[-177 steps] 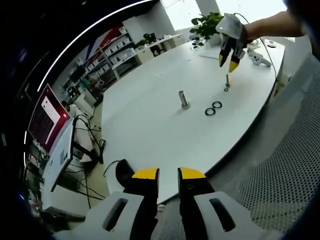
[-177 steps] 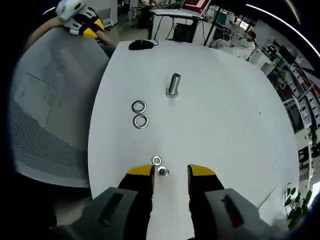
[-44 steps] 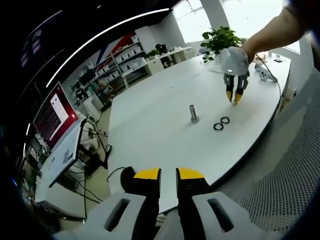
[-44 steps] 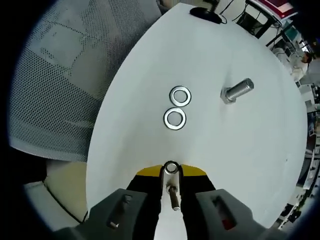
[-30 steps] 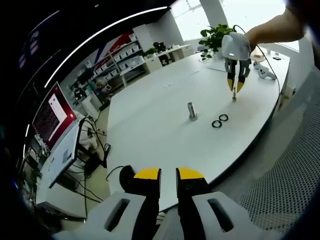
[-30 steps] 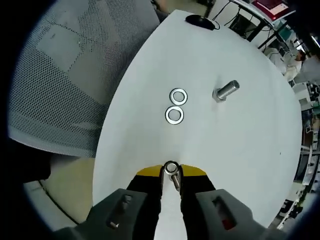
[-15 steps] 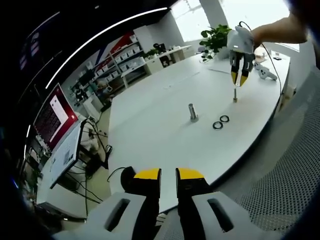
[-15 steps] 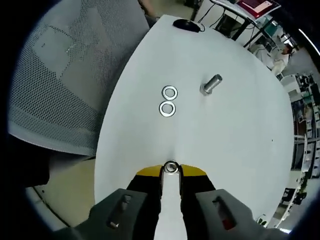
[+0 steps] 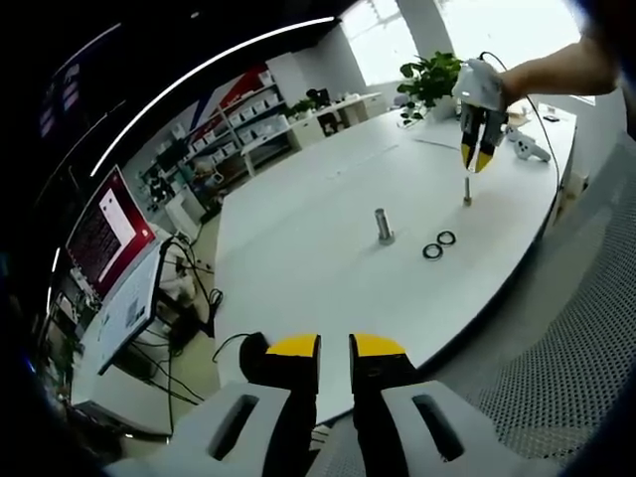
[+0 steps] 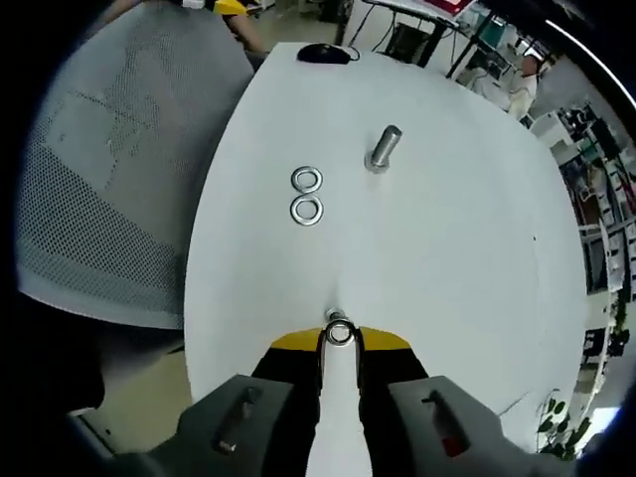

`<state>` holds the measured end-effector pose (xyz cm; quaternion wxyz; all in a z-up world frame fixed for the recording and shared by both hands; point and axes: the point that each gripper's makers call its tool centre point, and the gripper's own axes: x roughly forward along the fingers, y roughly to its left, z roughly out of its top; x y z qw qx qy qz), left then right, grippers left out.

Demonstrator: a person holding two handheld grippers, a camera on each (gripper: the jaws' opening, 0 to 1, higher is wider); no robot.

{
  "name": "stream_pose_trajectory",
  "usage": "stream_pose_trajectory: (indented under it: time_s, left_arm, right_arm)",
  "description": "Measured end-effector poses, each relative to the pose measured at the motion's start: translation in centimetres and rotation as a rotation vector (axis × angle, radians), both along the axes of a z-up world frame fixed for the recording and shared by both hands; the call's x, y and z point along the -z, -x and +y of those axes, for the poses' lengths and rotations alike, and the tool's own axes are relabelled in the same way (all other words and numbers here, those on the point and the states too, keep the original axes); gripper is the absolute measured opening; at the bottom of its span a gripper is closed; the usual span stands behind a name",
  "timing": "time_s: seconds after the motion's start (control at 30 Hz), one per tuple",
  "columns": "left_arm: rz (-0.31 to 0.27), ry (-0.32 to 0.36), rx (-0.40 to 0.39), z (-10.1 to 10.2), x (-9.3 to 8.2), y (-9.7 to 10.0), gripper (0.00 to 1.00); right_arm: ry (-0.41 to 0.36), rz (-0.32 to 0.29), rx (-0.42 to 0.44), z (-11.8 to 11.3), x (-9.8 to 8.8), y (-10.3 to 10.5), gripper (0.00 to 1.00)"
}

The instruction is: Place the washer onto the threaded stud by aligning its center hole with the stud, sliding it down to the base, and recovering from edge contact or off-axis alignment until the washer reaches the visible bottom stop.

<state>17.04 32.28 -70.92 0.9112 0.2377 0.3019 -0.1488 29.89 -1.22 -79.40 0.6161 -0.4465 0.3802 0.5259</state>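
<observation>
A small steel washer (image 10: 340,333) is pinched between the yellow tips of my right gripper (image 10: 340,338), which is shut on it, above the white table (image 10: 447,258). In the left gripper view, the right gripper (image 9: 474,159) hangs just over a thin upright stud (image 9: 467,191) near the table's far side. My left gripper (image 9: 334,348) is held off the table's near edge. Its jaws stand almost together with nothing between them.
A thick bolt (image 10: 382,149) stands head-down mid-table, with two large washers (image 10: 307,195) lying side by side next to it. The bolt (image 9: 383,226) and washers (image 9: 438,244) lie between my grippers. A black mouse (image 10: 326,53) sits at the far edge. A mesh chair (image 10: 89,189) borders the table.
The right gripper has risen from the table with the small washer. The thin stud that lay between its jaws 1.5 s ago is now below and clear of them. The left gripper has barely moved.
</observation>
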Motion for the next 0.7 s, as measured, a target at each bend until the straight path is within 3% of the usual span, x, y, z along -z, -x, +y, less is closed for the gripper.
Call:
stream_pose_trajectory:
  time_s: [0.3, 0.7]
  left_arm:
    - [-0.007, 0.005, -0.006, 0.1, -0.1, -0.1, 0.09]
    - [-0.009, 0.009, -0.010, 0.2, -0.2, -0.1, 0.09]
  right_arm:
    - [-0.005, 0.001, 0.091, -0.3, 1.0, -0.9, 0.14]
    - [-0.014, 0.016, 0.104, 0.1, 1.5, -0.7, 0.14]
